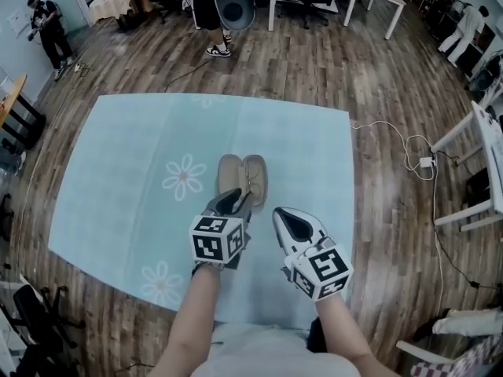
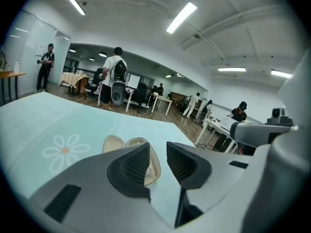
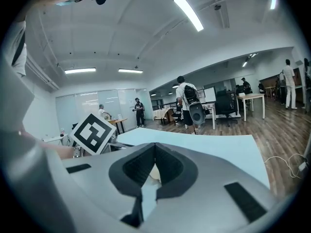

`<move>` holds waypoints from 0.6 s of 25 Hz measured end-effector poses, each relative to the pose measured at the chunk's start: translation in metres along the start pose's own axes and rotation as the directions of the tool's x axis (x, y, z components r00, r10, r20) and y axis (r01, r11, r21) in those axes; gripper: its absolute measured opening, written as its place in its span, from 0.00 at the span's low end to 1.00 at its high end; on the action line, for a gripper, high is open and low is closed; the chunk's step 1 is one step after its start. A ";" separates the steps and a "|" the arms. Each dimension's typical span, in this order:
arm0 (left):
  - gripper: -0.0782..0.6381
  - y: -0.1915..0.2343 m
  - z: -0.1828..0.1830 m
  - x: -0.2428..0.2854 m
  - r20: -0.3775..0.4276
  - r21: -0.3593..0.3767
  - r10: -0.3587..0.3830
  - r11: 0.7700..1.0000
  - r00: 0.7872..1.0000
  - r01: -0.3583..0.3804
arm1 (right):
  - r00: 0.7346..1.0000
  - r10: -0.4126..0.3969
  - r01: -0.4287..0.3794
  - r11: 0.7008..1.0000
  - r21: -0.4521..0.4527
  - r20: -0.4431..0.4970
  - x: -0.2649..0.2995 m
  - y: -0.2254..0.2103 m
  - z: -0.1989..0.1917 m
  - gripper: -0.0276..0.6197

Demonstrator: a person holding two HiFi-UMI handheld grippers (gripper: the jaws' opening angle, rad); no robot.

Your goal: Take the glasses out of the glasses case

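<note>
An open beige glasses case (image 1: 242, 175) lies in the middle of the light blue, flower-printed tabletop (image 1: 126, 187), its two halves side by side. A thin frame seems to rest in the right half. My left gripper (image 1: 236, 200) hovers just on the near side of the case, open, with nothing between its fingers. In the left gripper view the case (image 2: 116, 143) shows just beyond the left gripper (image 2: 158, 149). My right gripper (image 1: 285, 215) is to the right of the case and nearer to me, shut and empty. In the right gripper view a sliver of the case (image 3: 154, 174) shows beyond the shut right gripper (image 3: 155, 147).
The table's right edge (image 1: 350, 179) drops to wood floor with a white cable and plug (image 1: 425, 162). A white table (image 1: 489, 144) stands at far right. A person with a chair (image 1: 233, 5) and other people stand far behind the table.
</note>
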State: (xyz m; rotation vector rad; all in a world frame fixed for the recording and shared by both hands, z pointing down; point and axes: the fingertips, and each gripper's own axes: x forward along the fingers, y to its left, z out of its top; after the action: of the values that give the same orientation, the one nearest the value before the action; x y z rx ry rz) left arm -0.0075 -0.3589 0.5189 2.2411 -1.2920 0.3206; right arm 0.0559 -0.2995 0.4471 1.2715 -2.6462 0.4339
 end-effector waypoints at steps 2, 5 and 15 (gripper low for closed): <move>0.27 0.004 -0.005 0.013 -0.020 -0.008 0.006 1.000 1.000 -0.007 | 1.000 0.009 -0.008 1.000 0.016 -0.012 0.004 -0.005 -0.007 0.05; 0.24 0.013 -0.012 0.033 -0.059 -0.028 0.017 0.999 0.998 -0.019 | 1.000 0.016 -0.015 0.999 0.039 -0.023 0.011 -0.014 -0.015 0.05; 0.24 0.046 -0.047 0.084 -0.258 -0.108 0.094 0.986 0.961 -0.126 | 0.998 0.029 -0.023 0.995 0.098 -0.060 0.029 -0.035 -0.038 0.05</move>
State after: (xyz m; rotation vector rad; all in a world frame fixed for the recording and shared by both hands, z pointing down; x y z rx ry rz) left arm -0.0014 -0.4130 0.6107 1.9571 -1.2653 0.5343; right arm 0.0668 -0.3284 0.4977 1.2309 -2.6218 0.6028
